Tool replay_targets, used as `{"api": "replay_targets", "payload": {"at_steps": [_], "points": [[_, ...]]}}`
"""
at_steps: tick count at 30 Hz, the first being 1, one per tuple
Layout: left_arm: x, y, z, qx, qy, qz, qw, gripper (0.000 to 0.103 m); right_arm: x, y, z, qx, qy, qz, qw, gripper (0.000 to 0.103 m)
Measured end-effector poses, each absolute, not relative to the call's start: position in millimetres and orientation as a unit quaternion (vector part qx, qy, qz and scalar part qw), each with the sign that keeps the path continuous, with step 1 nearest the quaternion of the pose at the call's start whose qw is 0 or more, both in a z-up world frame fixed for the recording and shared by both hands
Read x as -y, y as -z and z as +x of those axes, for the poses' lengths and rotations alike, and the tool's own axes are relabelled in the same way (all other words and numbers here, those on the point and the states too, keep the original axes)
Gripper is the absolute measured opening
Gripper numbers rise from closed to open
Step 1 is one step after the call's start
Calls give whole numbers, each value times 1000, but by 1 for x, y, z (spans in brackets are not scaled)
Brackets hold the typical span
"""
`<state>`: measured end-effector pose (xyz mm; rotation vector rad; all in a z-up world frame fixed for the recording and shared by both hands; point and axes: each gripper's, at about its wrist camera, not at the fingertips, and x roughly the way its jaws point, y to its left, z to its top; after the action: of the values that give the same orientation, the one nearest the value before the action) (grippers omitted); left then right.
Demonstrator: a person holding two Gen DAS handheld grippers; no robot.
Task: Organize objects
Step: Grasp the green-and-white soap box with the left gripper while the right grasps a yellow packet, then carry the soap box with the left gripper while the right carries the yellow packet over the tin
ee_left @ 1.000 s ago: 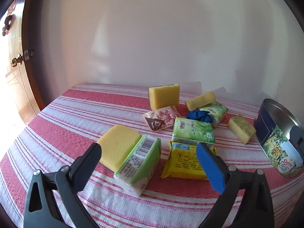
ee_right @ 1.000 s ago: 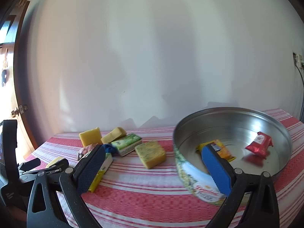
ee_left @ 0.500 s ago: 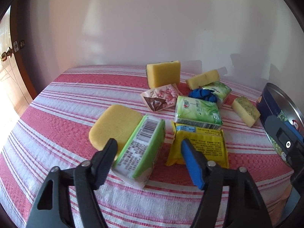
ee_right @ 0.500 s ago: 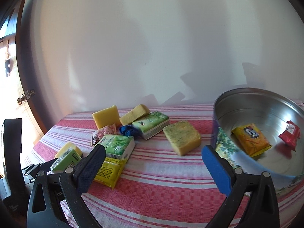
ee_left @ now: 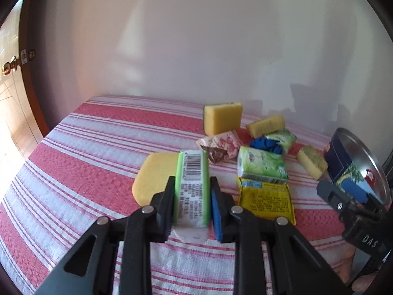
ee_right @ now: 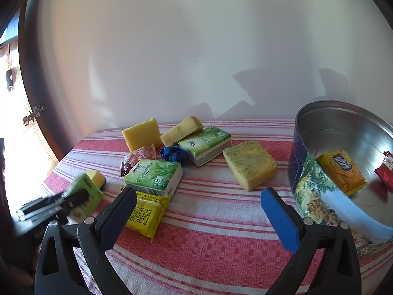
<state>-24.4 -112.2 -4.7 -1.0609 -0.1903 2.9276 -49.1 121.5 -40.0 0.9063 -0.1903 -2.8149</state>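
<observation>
My left gripper (ee_left: pixel 192 182) is shut on a green tissue pack with a barcode label (ee_left: pixel 192 164), its pads pressing both long sides. The pack's near end is raised off the striped cloth, beside a flat yellow sponge (ee_left: pixel 154 174). In the right wrist view the same pack (ee_right: pixel 86 186) shows blurred at the far left. My right gripper (ee_right: pixel 197 194) stands open over bare cloth, holding nothing, between a yellow packet (ee_right: pixel 147 211) and the round tin (ee_right: pixel 312 179). An orange packet (ee_right: pixel 341 169) and a red packet (ee_right: pixel 385 167) lie inside the tin.
Two more green tissue packs (ee_right: pixel 154 174) (ee_right: pixel 206 142), a speckled sponge (ee_right: pixel 249 164), two yellow sponges (ee_right: pixel 141 135) (ee_right: pixel 181 130), a blue crumpled item (ee_right: pixel 174 153) and a pink floral packet (ee_right: pixel 143 154) cluster mid-table. A wall stands behind; a door is at the left.
The left gripper's jaws closed from wide open onto the barcode tissue pack, which now stands straight between them. The right gripper swung left and dipped, away from the tin toward the clutter.
</observation>
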Motion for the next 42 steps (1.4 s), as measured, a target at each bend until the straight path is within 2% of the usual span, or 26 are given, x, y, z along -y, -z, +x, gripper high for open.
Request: {"api": "replay_targets", "payload": {"at_steps": [9, 19, 23, 25, 27, 35, 42], "points": [[140, -11, -15, 104, -949, -292, -59, 24, -83, 52, -63, 55, 926, 354, 119, 102], [166, -19, -8, 161, -946, -275, -66, 24, -21, 77, -94, 6, 894, 437, 97, 102], [167, -20, -7, 167, -946, -271, -63, 24, -11, 76, -93, -30, 895, 438, 81, 90], [169, -20, -6, 166, -947, -267, -70, 24, -15, 73, -92, -27, 897, 434, 83, 80], [171, -20, -6, 168, -946, -265, -77, 24, -21, 70, -90, -21, 897, 431, 91, 78], [160, -19, -7, 152, -953, -252, -68, 24, -64, 63, -73, 21, 900, 418, 123, 73], [127, -15, -11, 110, -961, -253, -29, 24, -105, 44, -40, 53, 926, 345, 147, 73]]}}
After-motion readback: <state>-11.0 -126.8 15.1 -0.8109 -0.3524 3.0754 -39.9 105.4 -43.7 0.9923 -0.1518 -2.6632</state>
